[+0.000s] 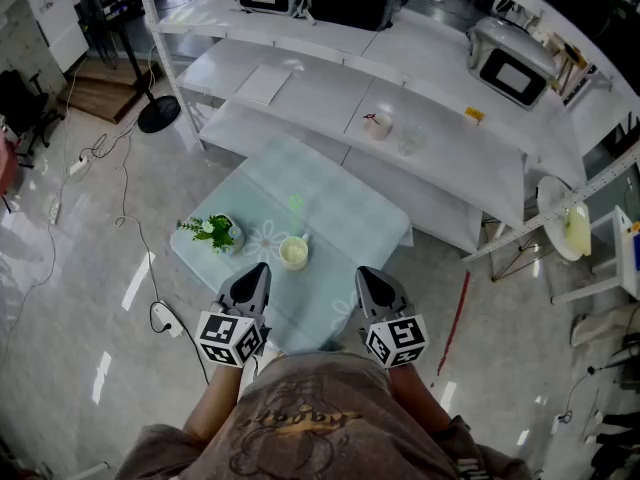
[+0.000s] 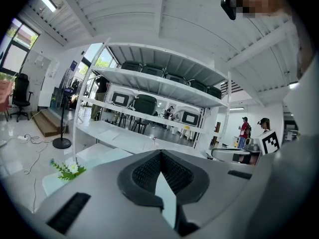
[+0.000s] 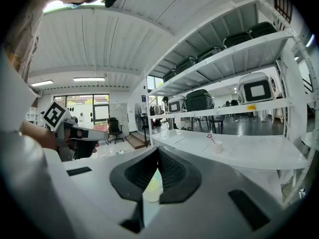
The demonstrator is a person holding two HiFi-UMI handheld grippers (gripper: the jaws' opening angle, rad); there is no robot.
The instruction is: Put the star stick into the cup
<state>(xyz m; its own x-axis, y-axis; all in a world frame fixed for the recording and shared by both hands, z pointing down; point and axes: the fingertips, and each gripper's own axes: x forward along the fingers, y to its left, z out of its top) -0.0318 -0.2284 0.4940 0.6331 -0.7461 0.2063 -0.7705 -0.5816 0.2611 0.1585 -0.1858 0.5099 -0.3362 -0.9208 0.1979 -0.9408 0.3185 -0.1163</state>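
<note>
A cream cup stands on the small table with the pale green checked cloth, just ahead of both grippers. A small green star-shaped thing lies on the cloth beyond it. A white cup with a thin red star stick stands on the white shelf behind. My left gripper and right gripper hover side by side at the table's near edge. The tips of each pair meet with nothing between them. Through the right jaws' lower gap the cream cup shows.
A potted plant with white flowers stands at the table's left corner. Long white shelves run behind the table, with grey boxes on top. Cables and a fan base lie on the floor at left.
</note>
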